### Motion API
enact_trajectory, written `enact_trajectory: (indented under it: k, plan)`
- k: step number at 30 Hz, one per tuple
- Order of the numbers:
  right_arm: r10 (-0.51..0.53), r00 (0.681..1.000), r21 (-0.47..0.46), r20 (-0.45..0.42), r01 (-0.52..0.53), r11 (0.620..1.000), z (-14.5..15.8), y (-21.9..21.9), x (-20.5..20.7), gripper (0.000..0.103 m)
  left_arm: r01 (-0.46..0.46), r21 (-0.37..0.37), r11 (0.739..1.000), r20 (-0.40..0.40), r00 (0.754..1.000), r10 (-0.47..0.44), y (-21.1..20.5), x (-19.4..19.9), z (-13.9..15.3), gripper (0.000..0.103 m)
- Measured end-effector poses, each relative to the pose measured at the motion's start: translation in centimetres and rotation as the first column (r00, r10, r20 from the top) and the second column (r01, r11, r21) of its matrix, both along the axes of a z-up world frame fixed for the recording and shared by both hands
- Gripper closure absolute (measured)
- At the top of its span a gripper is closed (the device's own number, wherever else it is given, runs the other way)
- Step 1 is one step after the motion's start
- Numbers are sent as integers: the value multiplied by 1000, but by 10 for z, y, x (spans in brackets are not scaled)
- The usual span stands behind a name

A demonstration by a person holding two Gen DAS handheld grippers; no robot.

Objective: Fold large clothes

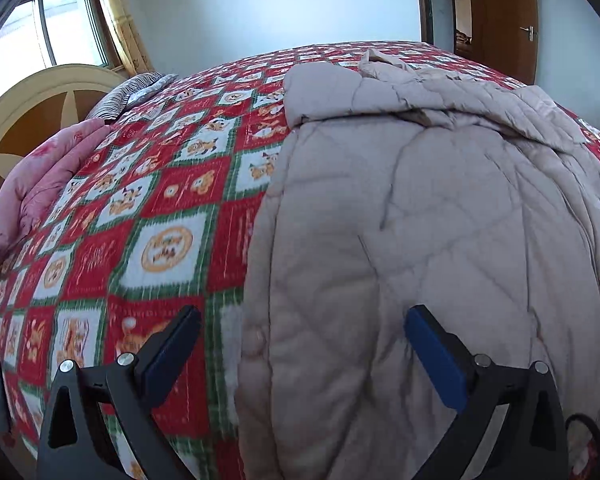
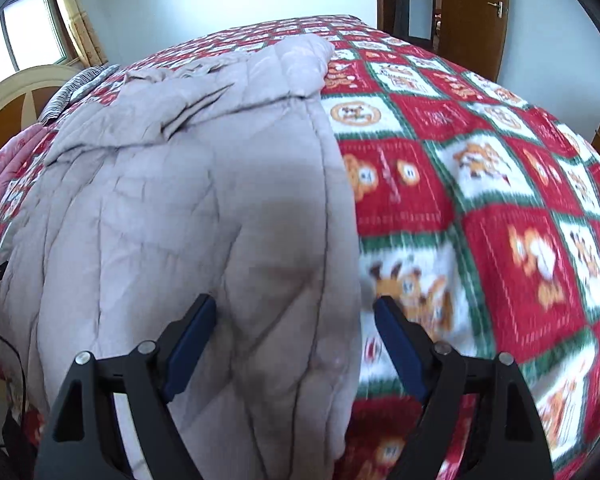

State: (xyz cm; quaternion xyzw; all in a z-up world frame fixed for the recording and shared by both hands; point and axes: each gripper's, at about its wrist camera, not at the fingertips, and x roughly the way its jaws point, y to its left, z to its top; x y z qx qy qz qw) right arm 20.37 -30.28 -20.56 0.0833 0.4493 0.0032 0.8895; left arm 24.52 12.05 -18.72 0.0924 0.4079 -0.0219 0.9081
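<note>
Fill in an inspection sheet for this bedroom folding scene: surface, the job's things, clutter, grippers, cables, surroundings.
Surface: bed blanket, red, white and green checks, covers the bed.
Job's things: beige quilted coat lies lengthwise on the blanket, top end rumpled.
Clutter: pink quilt and striped pillow near the headboard.
Grippers: left gripper open above the coat's near left edge; right gripper open above its near right edge; neither holds anything.
Cables: thin black cable at the left edge of the right wrist view.
Surroundings: window with curtain, white wall, wooden door.
</note>
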Motion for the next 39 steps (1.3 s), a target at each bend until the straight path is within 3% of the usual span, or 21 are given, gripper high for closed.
enact_trajectory:
  k: [8,11,17,18,20,21,22,23,25,31,36,39]
  plan:
    - [28,999,49,-19,-27,998,-11,6,-43,34,-18,-77,997,-24,1000,16,-3,-36,-10,1]
    - [51,998,49,-25,-49,998,-13,12,-57,39,-1,-76,997,-28,1000,-1,-5,-49,-15,1]
    - [95,995,72,-39,-92,993,-17,19,-82,54,19,-145,989,-80,996,-31,1,-72,-25,3]
    - [105,994,72,-36,-102,992,-18,20,-84,61,27,-156,987,-84,996,-40,1,-74,-27,8]
    - [126,992,63,-19,-124,990,-17,25,-86,75,56,-150,987,-74,995,-68,-4,-79,-27,36]
    - [135,991,56,-6,-134,989,-15,27,-87,82,76,-135,988,-64,994,-85,-8,-81,-25,45]
    - [144,989,49,15,-144,988,-10,30,-89,86,98,-120,988,-52,993,-104,-13,-83,-22,63]
    - [147,989,47,31,-149,988,-7,31,-90,87,116,-90,989,-33,992,-120,-18,-86,-17,74]
    - [140,987,66,80,-145,987,4,27,-94,89,132,-40,990,-5,991,-132,-22,-90,-8,84]
    - [108,972,108,208,-132,985,45,14,-107,90,172,-74,982,114,980,-163,-16,-105,47,92]
    - [88,948,158,307,-142,977,84,5,-125,91,240,-189,952,204,958,-201,-9,-129,101,95]
    - [75,925,158,373,-143,977,112,-2,-139,91,272,-175,946,262,939,-222,-13,-148,127,95]
